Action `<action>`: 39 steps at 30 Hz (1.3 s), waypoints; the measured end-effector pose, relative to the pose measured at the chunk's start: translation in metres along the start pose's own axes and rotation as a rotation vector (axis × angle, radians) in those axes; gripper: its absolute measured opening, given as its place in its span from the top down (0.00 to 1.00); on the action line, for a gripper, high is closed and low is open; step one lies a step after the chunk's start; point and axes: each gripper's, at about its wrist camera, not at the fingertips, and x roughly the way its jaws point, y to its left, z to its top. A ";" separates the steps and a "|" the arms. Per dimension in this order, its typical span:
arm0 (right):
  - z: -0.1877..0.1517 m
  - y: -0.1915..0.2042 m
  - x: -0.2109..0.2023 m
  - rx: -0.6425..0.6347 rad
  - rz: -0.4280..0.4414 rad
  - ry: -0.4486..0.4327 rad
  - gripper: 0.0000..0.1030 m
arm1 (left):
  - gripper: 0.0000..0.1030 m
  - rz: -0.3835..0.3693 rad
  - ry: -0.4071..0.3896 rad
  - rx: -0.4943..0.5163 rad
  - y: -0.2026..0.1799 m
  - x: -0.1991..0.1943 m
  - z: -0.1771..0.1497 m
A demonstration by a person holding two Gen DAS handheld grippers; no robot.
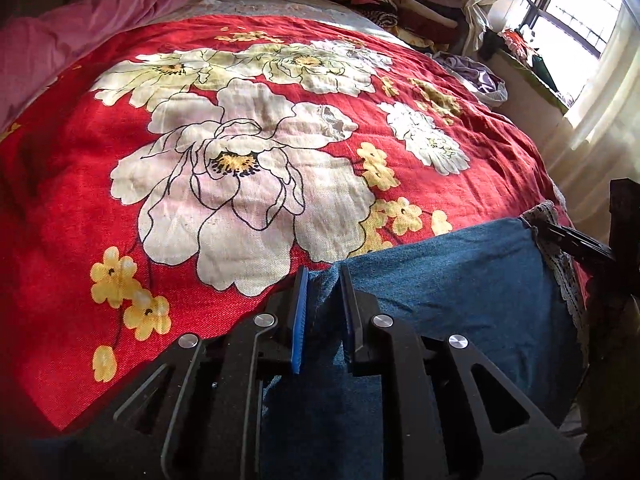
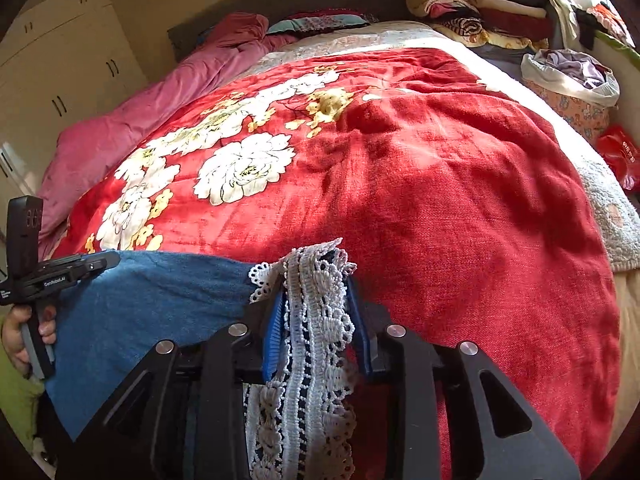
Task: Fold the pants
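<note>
The blue denim pants (image 1: 452, 280) with a white lace trim (image 2: 316, 320) hang stretched between my two grippers at the near edge of the bed. My left gripper (image 1: 323, 280) is shut on one top corner of the denim. My right gripper (image 2: 316, 292) is shut on the lace-trimmed corner. In the left wrist view the right gripper (image 1: 576, 244) shows at the far right, at the lace edge (image 1: 560, 264). In the right wrist view the left gripper (image 2: 80, 266) shows at the left, held by a hand. The lower part of the pants hangs out of sight.
A red blanket with white and yellow flowers (image 1: 248, 152) covers the bed. A pink duvet (image 2: 132, 120) lies along its left side. Piles of folded clothes (image 2: 480, 8) and a laundry basket (image 2: 568, 80) stand at the far right. A window (image 1: 580, 12) is at right.
</note>
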 end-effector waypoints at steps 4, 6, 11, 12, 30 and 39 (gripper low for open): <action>0.000 -0.001 -0.008 0.013 -0.030 -0.010 0.60 | 0.86 -0.009 -0.019 0.002 0.002 -0.005 -0.001; 0.000 -0.004 -0.023 0.037 -0.060 -0.037 0.51 | 0.70 0.014 -0.030 -0.004 0.004 -0.016 -0.002; -0.022 0.000 -0.076 0.026 -0.111 -0.123 0.46 | 0.60 0.081 -0.103 0.018 0.003 -0.059 -0.015; -0.030 0.004 -0.085 0.022 -0.112 -0.136 0.45 | 0.56 0.087 -0.108 0.017 0.003 -0.066 -0.020; -0.097 0.120 -0.086 -0.249 -0.101 -0.017 0.30 | 0.17 0.335 -0.049 0.084 -0.008 -0.107 -0.118; -0.122 0.083 -0.071 -0.171 -0.216 0.079 0.30 | 0.14 0.330 0.009 0.011 0.025 -0.097 -0.124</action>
